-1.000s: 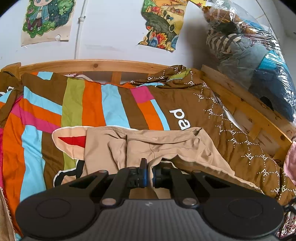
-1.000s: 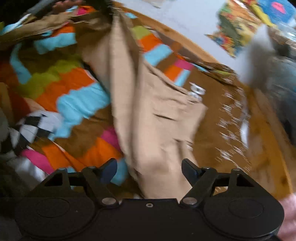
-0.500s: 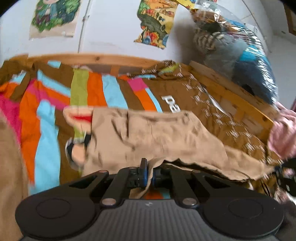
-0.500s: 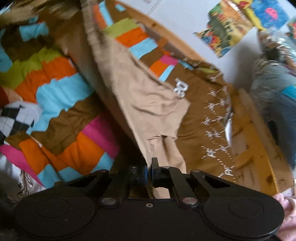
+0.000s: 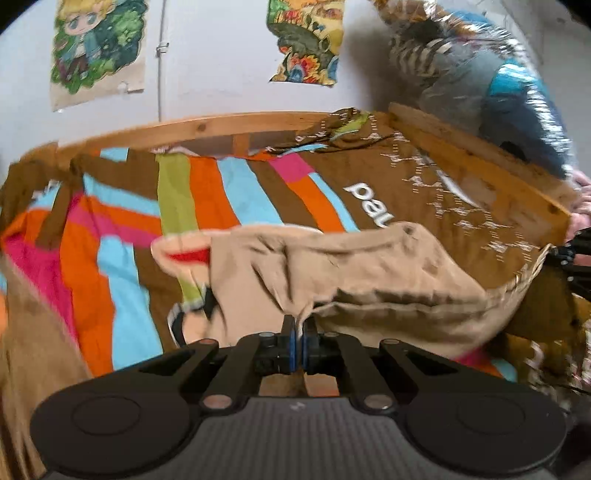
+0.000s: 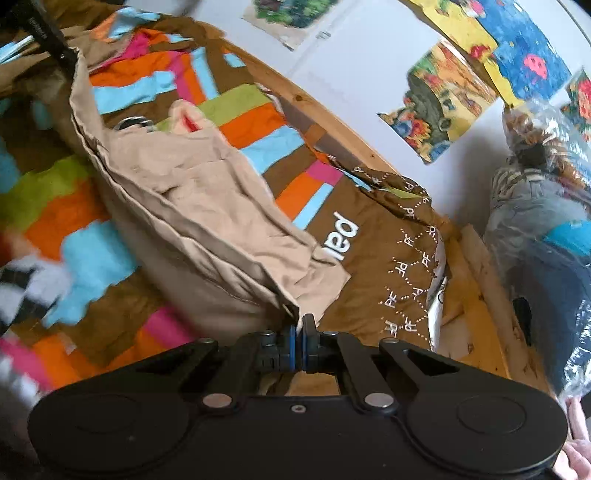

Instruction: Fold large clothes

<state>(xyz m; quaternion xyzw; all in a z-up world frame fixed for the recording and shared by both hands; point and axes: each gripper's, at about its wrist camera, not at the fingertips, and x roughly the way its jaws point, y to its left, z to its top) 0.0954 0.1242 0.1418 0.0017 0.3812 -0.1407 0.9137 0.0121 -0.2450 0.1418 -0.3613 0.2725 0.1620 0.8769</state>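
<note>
A beige garment (image 5: 369, 273), large trousers by the look, hangs stretched above the striped bedspread (image 5: 221, 199). My left gripper (image 5: 298, 325) is shut on one edge of it. My right gripper (image 6: 298, 325) is shut on another edge; the beige garment (image 6: 192, 206) runs from it up to the left gripper (image 6: 48, 33) at the top left. The right gripper also shows at the right edge of the left wrist view (image 5: 572, 254), holding the cloth's far corner.
A wooden bed frame (image 5: 480, 166) borders the bed at the back and right. A plastic bag of clothes (image 5: 498, 74) sits beyond the right rail. Posters (image 5: 306, 40) hang on the white wall. A checkered cloth (image 6: 22, 280) lies at the left.
My right gripper went from open to shut on the garment's edge. Both grippers have lifted and spread the garment, which now hangs taut between them.
</note>
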